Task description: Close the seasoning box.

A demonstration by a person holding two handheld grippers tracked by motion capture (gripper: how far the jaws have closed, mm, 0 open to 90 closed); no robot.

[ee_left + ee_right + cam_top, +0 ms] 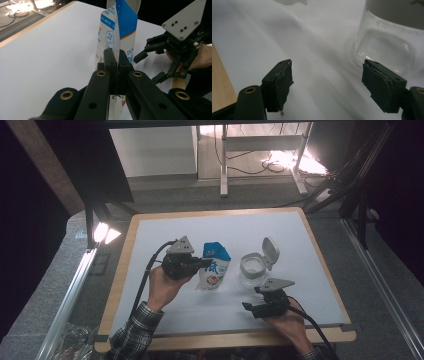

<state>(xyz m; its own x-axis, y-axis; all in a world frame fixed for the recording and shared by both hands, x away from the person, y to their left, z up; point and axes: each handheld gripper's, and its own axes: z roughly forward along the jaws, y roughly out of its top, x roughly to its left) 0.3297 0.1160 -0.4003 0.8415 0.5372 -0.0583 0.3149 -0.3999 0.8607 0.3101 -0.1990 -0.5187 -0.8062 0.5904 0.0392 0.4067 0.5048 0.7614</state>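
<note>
White tabletop point(165, 315), L gripper point(117, 65) clamps pouch point(122, 30) mid-table, R gripper point(327, 85) agape nr jar point(387, 47).

Both claws, the left claw point(204, 264) and right claw point(248, 308), were black, each topped by a grey three-cornered plate with screws, brass-ringed pivots, trailing a black cable; the left sleeve point(134, 332) was plaid.

A white mat point(165, 315) covers the light wooden table point(120, 270). Beyond its far edge, a pale metal desk frame point(223, 165) stands on grey floor, with tangled black cables point(272, 166) in bright light at far right.
</note>
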